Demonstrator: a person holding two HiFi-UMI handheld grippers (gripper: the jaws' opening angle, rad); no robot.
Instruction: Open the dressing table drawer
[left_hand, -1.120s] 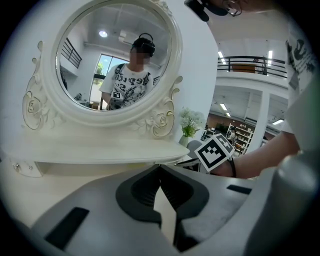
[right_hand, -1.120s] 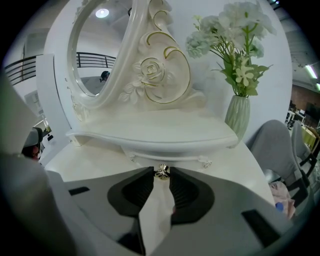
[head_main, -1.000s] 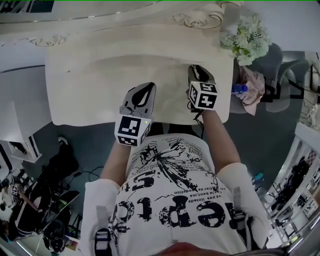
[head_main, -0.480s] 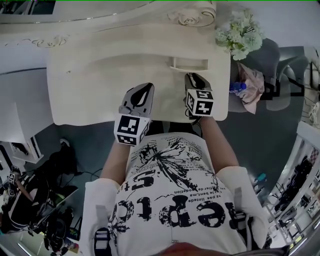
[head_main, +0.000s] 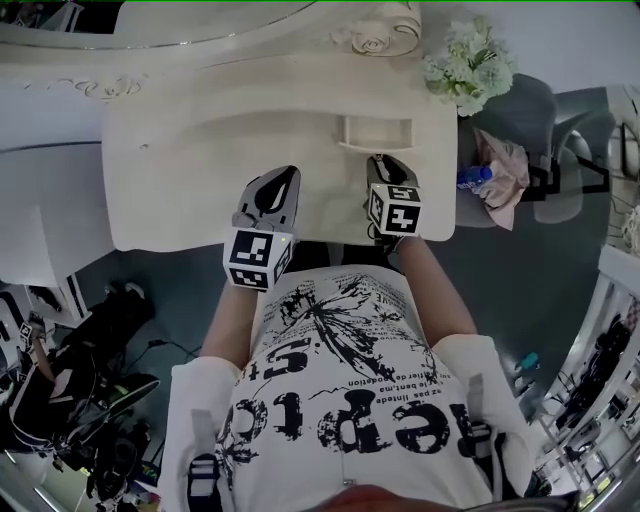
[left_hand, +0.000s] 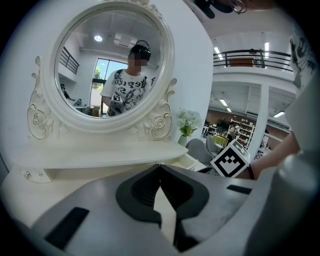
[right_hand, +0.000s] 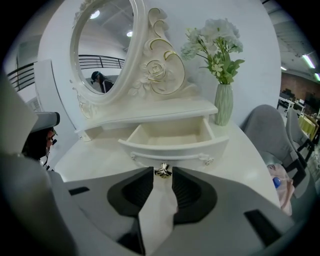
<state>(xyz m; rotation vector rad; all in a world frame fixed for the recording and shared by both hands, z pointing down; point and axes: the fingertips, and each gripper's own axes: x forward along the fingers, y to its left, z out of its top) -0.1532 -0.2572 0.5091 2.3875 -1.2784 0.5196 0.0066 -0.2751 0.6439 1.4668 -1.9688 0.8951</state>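
Between the right jaws: knob (right_hand: 162, 171) of the drawer (right_hand: 175, 146), at the very tips of the right gripper (right_hand: 162, 176); the jaws are closed narrowly on its two sides.
Drawer position: partly out of the dressing table (head_main: 190, 190), under its shelf (right_hand: 150, 116), straight ahead of the right gripper; long axis crosswise, travel toward the person.
Nearer hand: right; the left gripper (left_hand: 160, 169) rests aside over the tabletop, tips together, empty.
Coming move (judged): straight pull toward the body.
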